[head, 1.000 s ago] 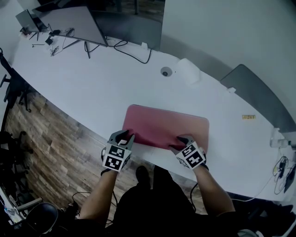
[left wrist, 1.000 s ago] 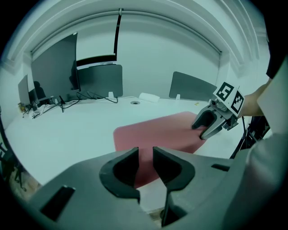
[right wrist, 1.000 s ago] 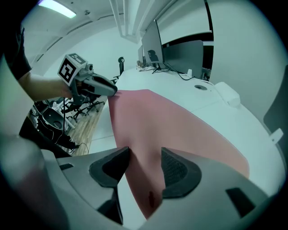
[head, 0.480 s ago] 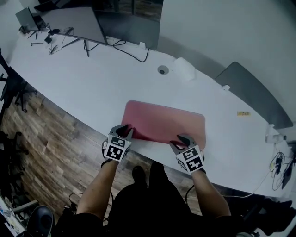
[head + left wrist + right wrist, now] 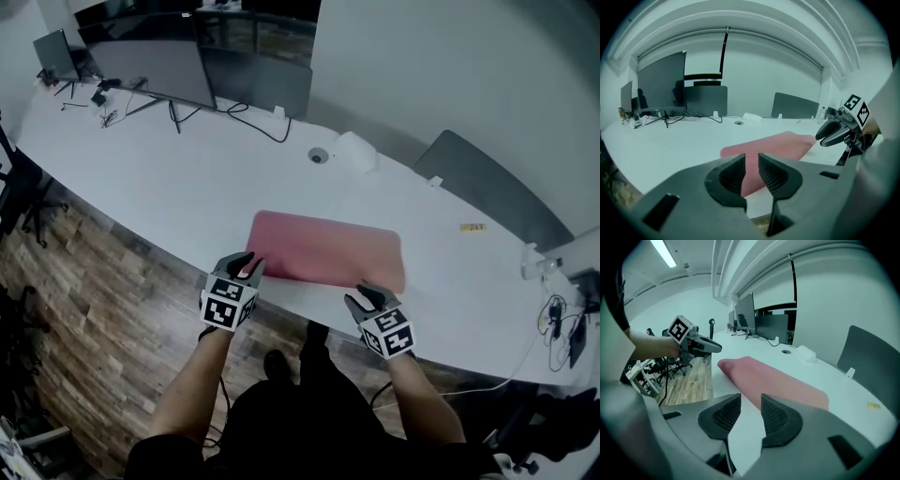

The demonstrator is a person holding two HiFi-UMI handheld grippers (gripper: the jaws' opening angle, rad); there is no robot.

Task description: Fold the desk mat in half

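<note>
Both grippers empty: left gripper (image 5: pixel 247 266) jaws a narrow slit, right gripper (image 5: pixel 366 298) jaws partway apart, just been closing on nothing. Desk mat (image 5: pixel 328 248) lies flat on the table (image 5: pixel 187 187) just ahead of both. Its thick rounded end suggests the fold is done.

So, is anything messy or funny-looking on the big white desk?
Nothing really stands out. The pink desk mat lies flat near the front edge of the desk. Only the loose cables by the monitor look a little untidy.
</note>
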